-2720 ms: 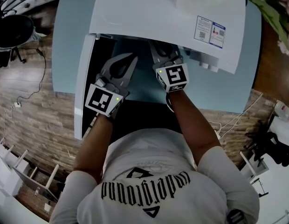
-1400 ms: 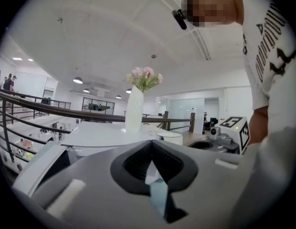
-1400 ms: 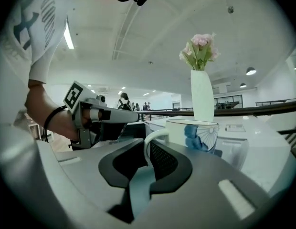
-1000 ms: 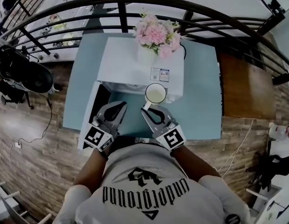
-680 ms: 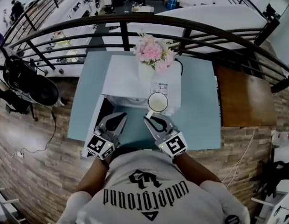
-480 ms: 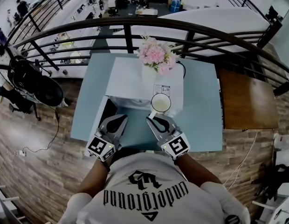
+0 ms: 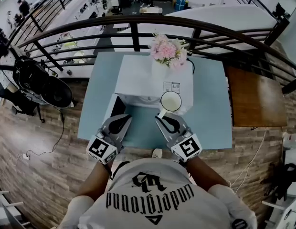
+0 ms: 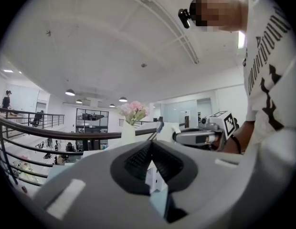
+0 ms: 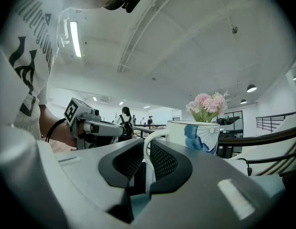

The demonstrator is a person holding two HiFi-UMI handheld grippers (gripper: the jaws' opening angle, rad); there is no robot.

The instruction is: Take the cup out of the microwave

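The white cup [image 7: 171,100], with a blue pattern [image 9: 198,136] on its side, hangs in the air in front of the white microwave [image 7: 148,75]. My right gripper [image 7: 161,114] is shut on its handle, and the thin white handle [image 9: 147,159] runs between the dark pads. The cup stands upright, level with the microwave's top front edge. My left gripper [image 7: 125,117] is held to the left of the cup, shut with nothing in it. Its tips [image 8: 150,144] meet, and the cup [image 8: 167,130] shows beyond them to the right.
The microwave door [image 7: 113,109] hangs open at the left. A vase of pink flowers [image 7: 168,51] stands on top of the microwave. The light blue table [image 7: 210,118] carries it, with a dark railing [image 7: 138,20] behind and a wooden top [image 7: 255,97] to the right.
Both grippers were inside the microwave. The right one has since drawn the cup out and both have risen with it, away from the open cavity.
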